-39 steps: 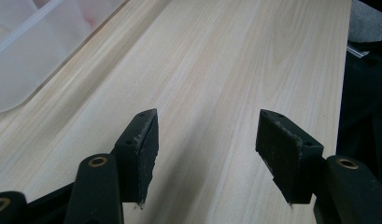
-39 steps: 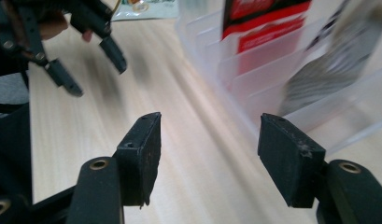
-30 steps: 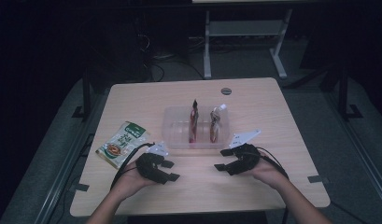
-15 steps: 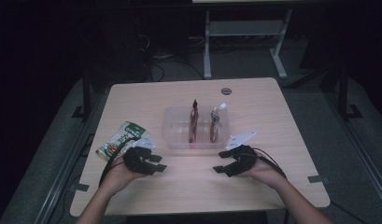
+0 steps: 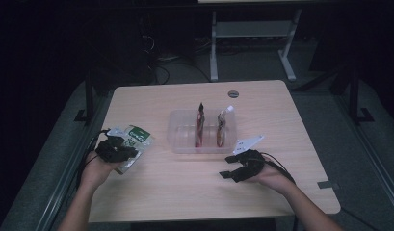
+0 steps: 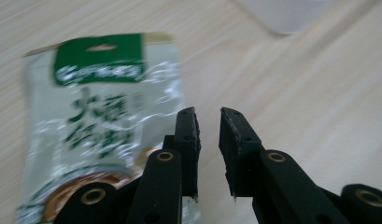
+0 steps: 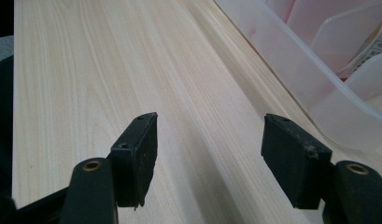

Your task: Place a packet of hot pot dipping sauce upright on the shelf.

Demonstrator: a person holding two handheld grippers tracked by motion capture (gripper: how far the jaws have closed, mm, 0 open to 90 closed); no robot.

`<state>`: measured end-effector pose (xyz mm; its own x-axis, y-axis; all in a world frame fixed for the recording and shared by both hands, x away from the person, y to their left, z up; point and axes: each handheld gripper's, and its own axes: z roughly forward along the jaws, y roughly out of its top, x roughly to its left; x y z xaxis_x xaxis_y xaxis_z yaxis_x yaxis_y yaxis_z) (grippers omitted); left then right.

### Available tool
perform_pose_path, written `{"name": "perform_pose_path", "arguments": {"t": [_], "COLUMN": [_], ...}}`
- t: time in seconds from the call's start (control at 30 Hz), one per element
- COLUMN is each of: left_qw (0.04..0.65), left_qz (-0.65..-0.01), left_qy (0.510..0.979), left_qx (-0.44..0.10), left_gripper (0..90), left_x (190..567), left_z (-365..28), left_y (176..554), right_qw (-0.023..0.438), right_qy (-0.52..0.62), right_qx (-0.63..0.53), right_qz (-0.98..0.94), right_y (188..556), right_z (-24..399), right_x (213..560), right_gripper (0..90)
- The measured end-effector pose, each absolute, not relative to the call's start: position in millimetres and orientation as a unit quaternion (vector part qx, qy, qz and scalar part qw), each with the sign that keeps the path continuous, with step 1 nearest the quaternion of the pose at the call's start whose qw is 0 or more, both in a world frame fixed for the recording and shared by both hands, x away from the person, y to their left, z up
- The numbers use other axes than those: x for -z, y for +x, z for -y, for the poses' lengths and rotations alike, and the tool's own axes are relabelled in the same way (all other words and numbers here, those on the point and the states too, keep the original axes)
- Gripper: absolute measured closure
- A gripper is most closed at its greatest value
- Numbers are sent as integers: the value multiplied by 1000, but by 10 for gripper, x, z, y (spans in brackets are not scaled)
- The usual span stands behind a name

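A green and silver snack packet (image 5: 136, 136) lies flat near the table's left edge. My left gripper (image 5: 118, 150) hovers over its near end. In the left gripper view the packet (image 6: 100, 107) lies left of and under the left jaw. The left gripper (image 6: 208, 114) has just been closing; a narrow gap remains with bare table showing through and nothing between the pads. My right gripper (image 5: 227, 166) rests near the front of the table, in front of a clear plastic container (image 5: 177, 147). The right gripper (image 7: 209, 126) stands open and wide over bare wood.
Two slim pouches (image 5: 200, 126) (image 5: 221, 127) stand upright in slots of the container, whose wall (image 7: 319, 93) lies close to the right jaw. A small dark disc (image 5: 233, 93) sits at the table's far side. A white-legged frame (image 5: 252, 29) stands on the dark floor beyond.
My left hand has moved left, from the table in front of the container to over the snack packet, and its jaws have narrowed. The right hand has stayed put.
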<state>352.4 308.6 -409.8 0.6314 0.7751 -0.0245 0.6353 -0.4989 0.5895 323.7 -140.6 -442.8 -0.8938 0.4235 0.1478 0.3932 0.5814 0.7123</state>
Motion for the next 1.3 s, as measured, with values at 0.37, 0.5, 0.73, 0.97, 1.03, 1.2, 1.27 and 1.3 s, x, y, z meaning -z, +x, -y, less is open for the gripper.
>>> {"name": "perform_pose_path", "arguments": {"t": [0.37,0.5,0.73,0.97,1.03,1.2,1.27,1.3], "left_qw": [261,254,257,254,247,237,246,245], "left_qz": [-470,-480,-493,-512,-515,-512,-509,-503], "left_qy": [830,824,813,802,802,811,811,816], "left_qx": [-146,-161,-175,-171,-174,-155,-150,-146], "left_gripper": [649,612,691,897,897,898,898,898], "left_x": [4236,4242,4249,4309,4345,4437,4439,4433], "left_z": [-3438,-3543,-3675,-3736,-3728,-3721,-3715,-3705], "left_y": [3716,3759,3878,4069,4095,4086,4068,4057], "right_qw": [17,17,19,18,19,21,21,22], "right_qy": [229,229,230,236,235,235,236,236], "right_qx": [-395,-396,-395,-395,-396,-397,-396,-397], "right_qz": [-889,-889,-889,-888,-887,-887,-887,-887], "right_y": [3240,3240,3252,3251,3254,3249,3244,3244], "right_z": [1406,1409,1423,1430,1436,1447,1449,1452], "right_x": [4432,4431,4428,4424,4426,4421,4415,4411], "right_gripper": [361,361,362,363,364,365,367,367]}}
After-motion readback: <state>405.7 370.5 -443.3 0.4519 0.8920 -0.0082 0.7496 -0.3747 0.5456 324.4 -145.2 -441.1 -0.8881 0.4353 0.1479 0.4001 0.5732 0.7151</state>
